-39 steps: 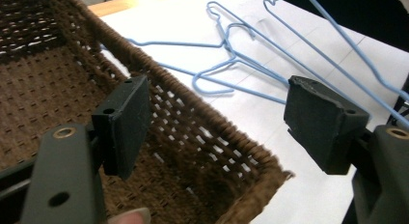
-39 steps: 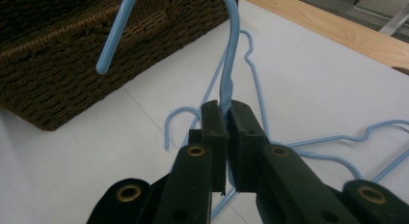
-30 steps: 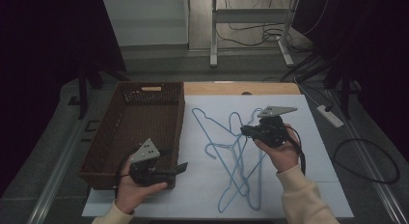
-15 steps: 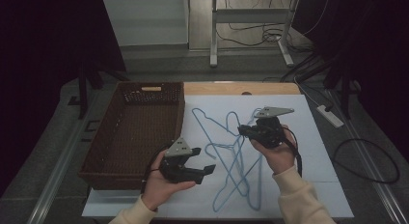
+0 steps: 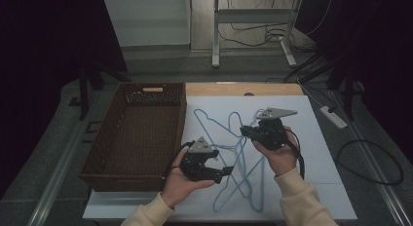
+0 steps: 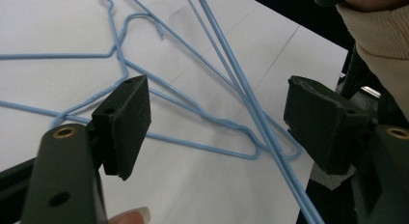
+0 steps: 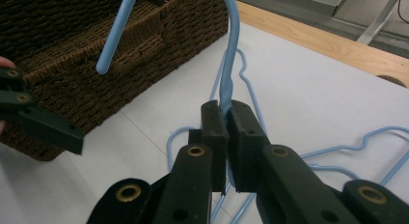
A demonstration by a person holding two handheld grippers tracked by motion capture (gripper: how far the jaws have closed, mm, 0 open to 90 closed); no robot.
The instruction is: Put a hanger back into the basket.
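Note:
Several light-blue wire hangers (image 5: 210, 122) lie tangled on the white sheet (image 5: 311, 153). My right gripper (image 5: 245, 132) is shut on the twisted neck of one blue hanger (image 7: 225, 91); its hook (image 7: 235, 26) arches up and left toward the basket. That hanger's wire (image 5: 242, 173) slopes down toward the table's front. My left gripper (image 5: 221, 171) hovers low over the tangle, just left of the held hanger, jaws wide open. In the left gripper view the pads (image 6: 126, 121) stand apart, with the hanger's long wires (image 6: 251, 101) running between them, untouched.
A brown wicker basket (image 5: 104, 153) stands at the left, its side against the white sheet. A bare wooden strip (image 5: 272, 89) borders the table's far edge. The right arm's cream sleeve (image 6: 381, 31) is close to the left gripper. Cables and table legs lie on the floor beyond.
My left gripper has travelled right, from the basket's front corner to the hanger tangle. The right gripper has kept still with the hanger's neck in it.

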